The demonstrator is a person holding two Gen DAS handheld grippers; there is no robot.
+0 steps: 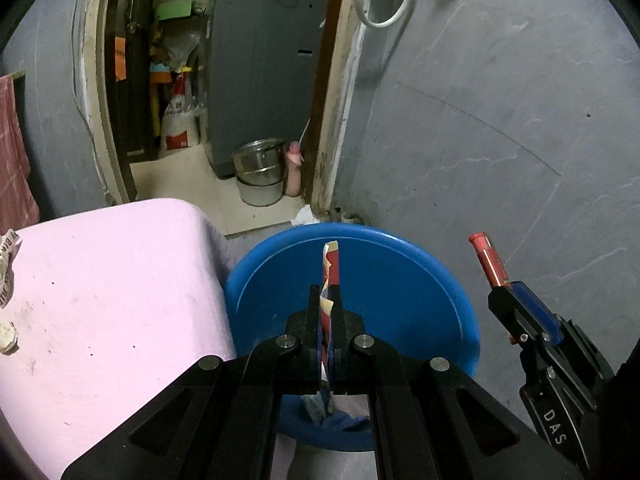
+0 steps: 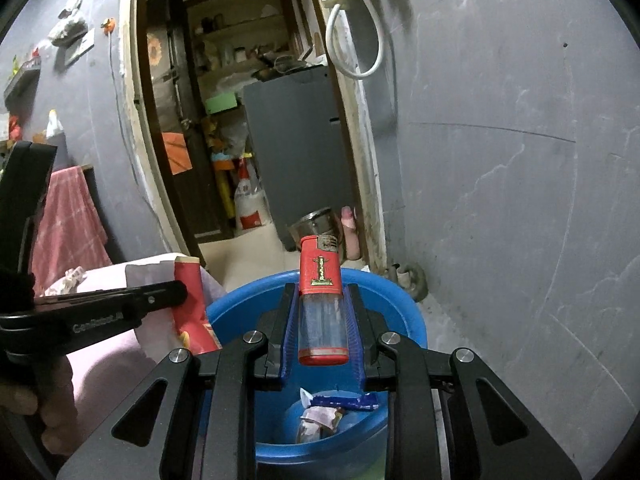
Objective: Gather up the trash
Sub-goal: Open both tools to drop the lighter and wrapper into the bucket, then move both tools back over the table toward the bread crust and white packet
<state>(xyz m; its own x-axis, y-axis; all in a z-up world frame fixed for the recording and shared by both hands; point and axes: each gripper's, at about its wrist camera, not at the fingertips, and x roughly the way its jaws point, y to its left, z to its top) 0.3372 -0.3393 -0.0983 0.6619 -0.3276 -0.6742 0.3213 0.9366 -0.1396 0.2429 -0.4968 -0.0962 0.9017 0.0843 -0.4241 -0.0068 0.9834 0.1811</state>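
Grippers held over a blue tub (image 1: 420,280) beside a pink-covered table (image 1: 112,280), each carrying a piece of rubbish. Left gripper (image 1: 326,300) has its fingers pressed together on a flattened red-and-white wrapper (image 1: 330,268), which stands edge-on above the tub's mouth. Right gripper (image 2: 318,312) pinches a red lighter (image 2: 321,300) between its blue pads (image 2: 289,336), the clear lower body upright over the tub. Scraps of wrapper (image 2: 320,416) already lie at the tub's bottom. Crumpled paper (image 1: 7,272) sits at the table's far left edge. Steel pots (image 1: 260,172) stand stacked in the doorway behind, against a grey appliance (image 1: 264,80)
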